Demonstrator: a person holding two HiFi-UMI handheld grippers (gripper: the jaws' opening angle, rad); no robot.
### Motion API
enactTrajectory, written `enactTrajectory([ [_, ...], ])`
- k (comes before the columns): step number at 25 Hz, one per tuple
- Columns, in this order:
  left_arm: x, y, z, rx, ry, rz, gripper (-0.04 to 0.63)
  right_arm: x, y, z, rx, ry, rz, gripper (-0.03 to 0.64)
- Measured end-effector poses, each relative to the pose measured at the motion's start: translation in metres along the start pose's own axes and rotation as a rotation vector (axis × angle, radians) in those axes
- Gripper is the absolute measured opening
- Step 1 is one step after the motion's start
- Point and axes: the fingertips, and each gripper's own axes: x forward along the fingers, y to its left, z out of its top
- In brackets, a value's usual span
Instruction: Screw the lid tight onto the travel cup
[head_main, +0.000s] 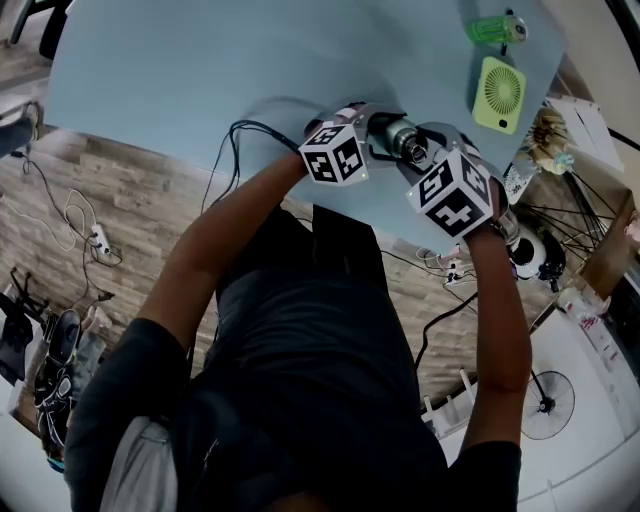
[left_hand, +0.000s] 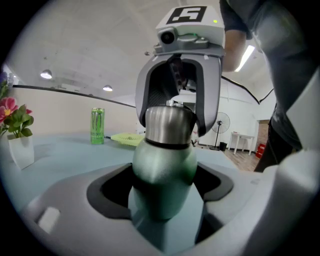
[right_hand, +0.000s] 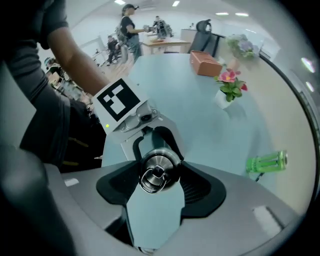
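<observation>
A green travel cup (left_hand: 162, 167) stands upright on the light blue table (head_main: 200, 70) near its front edge. My left gripper (left_hand: 165, 187) is shut on the cup's body from the side. A steel lid (right_hand: 157, 172) with a small ring on top sits on the cup's neck. My right gripper (right_hand: 159, 167) comes down from above, its two fingers (left_hand: 206, 107) hugging the sides of the lid (left_hand: 169, 125), shut on it. In the head view both marker cubes meet over the cup (head_main: 398, 133), which is mostly hidden.
A green can (head_main: 497, 28) and a small lime fan (head_main: 498, 95) lie at the table's far right. A white vase of pink flowers (right_hand: 229, 90) and a brown box (right_hand: 205, 64) stand further off. Cables hang over the table's near edge.
</observation>
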Motion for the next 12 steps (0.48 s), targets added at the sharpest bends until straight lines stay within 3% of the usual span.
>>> enactTrajectory([
  [12, 0.001, 0.000, 0.001, 0.000, 0.003, 0.001, 0.425, -0.010, -0.012, 0.003, 0.484, -0.220, -0.165, 0.255],
])
